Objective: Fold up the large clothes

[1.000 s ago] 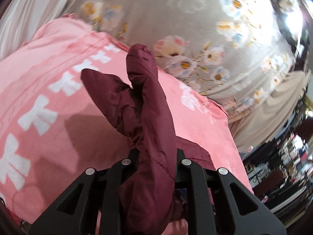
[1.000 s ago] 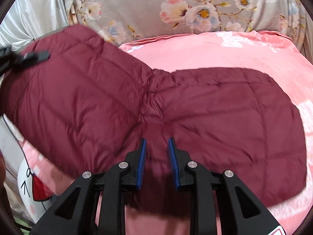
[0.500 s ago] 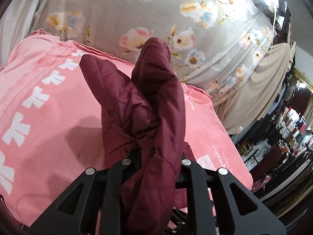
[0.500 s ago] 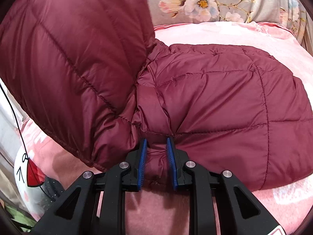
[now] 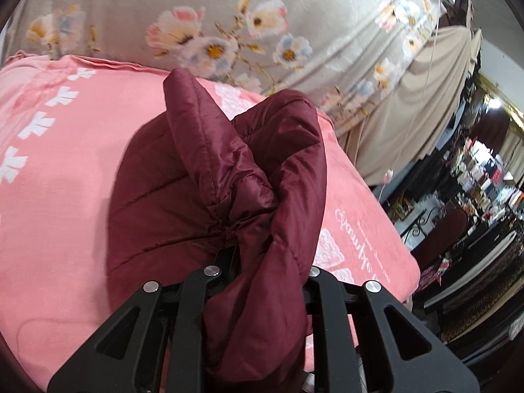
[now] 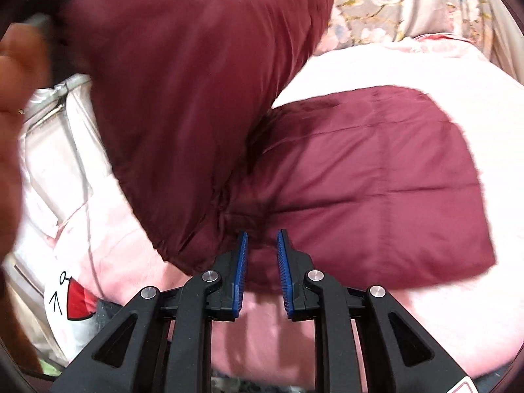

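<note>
A maroon quilted jacket [image 6: 376,180] lies on a pink blanket [image 6: 409,75]. Its left part [image 6: 183,65] is lifted high and hangs folded over toward the flat part. My left gripper [image 5: 258,255] is shut on a bunched edge of the jacket [image 5: 262,177], which hides its pads. My right gripper [image 6: 261,252] is open with a narrow gap; its blue pads [image 6: 241,262] sit at the jacket's near edge, at the fold line, with nothing between them.
The pink blanket [image 5: 59,170] covers a bed with a floral grey sheet [image 5: 229,16] behind. A white cartoon-print cushion [image 6: 72,301] lies at the near left. A person's hand [image 6: 13,75] shows at the far left. Cluttered shelves [image 5: 484,177] stand beside the bed.
My left gripper has carried the jacket's edge up and across over the flat part. My right gripper has let go of the jacket's edge and drawn back a little; its pads have parted.
</note>
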`<state>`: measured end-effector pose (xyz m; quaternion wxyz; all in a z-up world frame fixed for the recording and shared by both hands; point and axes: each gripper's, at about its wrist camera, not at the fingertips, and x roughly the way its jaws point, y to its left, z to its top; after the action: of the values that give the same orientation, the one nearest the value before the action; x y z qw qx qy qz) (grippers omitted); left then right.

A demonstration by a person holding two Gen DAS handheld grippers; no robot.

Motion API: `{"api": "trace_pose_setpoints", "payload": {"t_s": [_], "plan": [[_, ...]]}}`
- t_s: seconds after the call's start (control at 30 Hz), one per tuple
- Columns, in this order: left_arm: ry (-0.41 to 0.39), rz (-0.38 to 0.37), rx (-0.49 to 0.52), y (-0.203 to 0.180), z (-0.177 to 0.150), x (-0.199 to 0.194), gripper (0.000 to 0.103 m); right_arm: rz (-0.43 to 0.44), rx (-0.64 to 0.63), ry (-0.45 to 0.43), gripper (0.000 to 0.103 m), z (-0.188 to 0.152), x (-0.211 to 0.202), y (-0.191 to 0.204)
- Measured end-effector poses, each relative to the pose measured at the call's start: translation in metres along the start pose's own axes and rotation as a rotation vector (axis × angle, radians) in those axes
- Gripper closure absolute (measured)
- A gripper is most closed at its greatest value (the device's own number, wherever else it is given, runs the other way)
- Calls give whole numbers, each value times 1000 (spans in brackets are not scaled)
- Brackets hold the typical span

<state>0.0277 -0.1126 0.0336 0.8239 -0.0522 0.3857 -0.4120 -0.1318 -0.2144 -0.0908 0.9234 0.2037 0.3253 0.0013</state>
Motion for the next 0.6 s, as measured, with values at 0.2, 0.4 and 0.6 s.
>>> {"api": "trace_pose_setpoints", "payload": {"t_s": [0.2, 0.4, 0.6], "plan": [[96, 6, 31, -26, -8, 58, 88, -58, 40, -32, 86, -7, -36, -28], [202, 50, 76, -46, -29, 116, 88, -89, 40, -29, 86, -23, -56, -34], [269, 92, 120, -60, -49, 155, 87, -93, 86, -6, 86, -37, -64, -43]]}}
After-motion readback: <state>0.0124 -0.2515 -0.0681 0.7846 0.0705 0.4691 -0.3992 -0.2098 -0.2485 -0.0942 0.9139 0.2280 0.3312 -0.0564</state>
